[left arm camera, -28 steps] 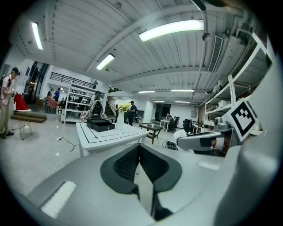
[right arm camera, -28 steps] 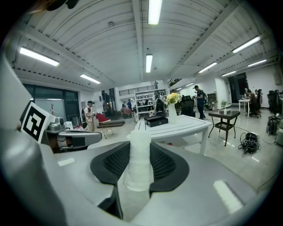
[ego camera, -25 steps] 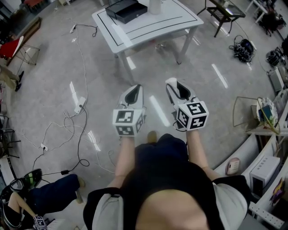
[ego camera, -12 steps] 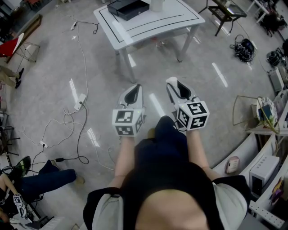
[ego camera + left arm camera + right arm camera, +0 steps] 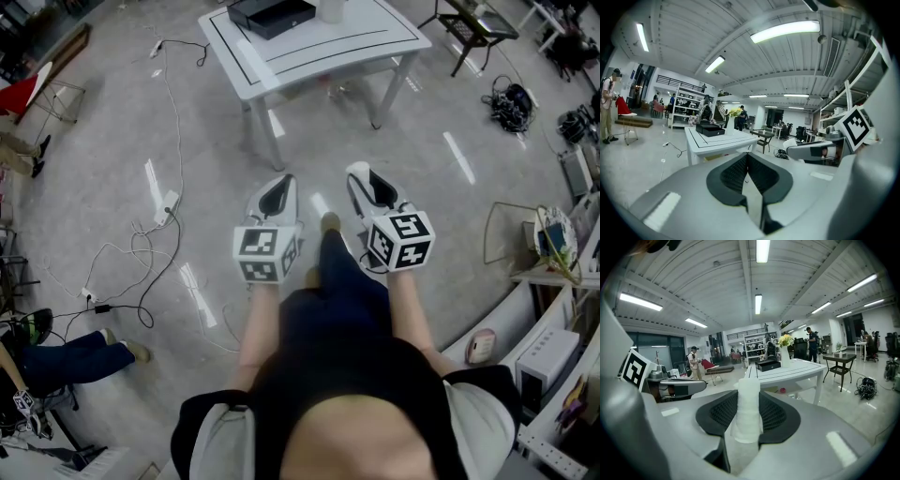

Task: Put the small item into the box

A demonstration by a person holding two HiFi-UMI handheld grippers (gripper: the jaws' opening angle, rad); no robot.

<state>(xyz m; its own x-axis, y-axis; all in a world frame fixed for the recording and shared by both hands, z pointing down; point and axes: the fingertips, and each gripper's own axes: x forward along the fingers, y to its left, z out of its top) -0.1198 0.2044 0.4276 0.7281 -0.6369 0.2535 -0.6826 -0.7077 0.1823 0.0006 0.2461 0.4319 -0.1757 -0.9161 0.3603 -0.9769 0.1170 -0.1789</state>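
Note:
My right gripper (image 5: pixel 748 397) is shut on a small white wrapped roll (image 5: pixel 748 413) that stands upright between its dark pads. My left gripper (image 5: pixel 747 159) is shut with nothing in it. In the head view both grippers, left (image 5: pixel 277 190) and right (image 5: pixel 367 182), are held side by side at waist height over the floor. The black box (image 5: pixel 272 13) lies open on the white table (image 5: pixel 361 42) some way ahead. It also shows in the left gripper view as the black box (image 5: pixel 710 129) and in the right gripper view as the black box (image 5: pixel 769 364).
A white vase (image 5: pixel 785 357) with yellow flowers stands next to the box. Cables and a power strip (image 5: pixel 167 208) trail over the floor at left. A black side table (image 5: pixel 473 26) stands at the back right, shelving (image 5: pixel 553 239) at right. A person's legs (image 5: pixel 66 352) show lower left.
The table has drifted a little up and right in the head view, and a foot now shows between the grippers. Both grippers keep their pose. The legs at lower left shifted left.

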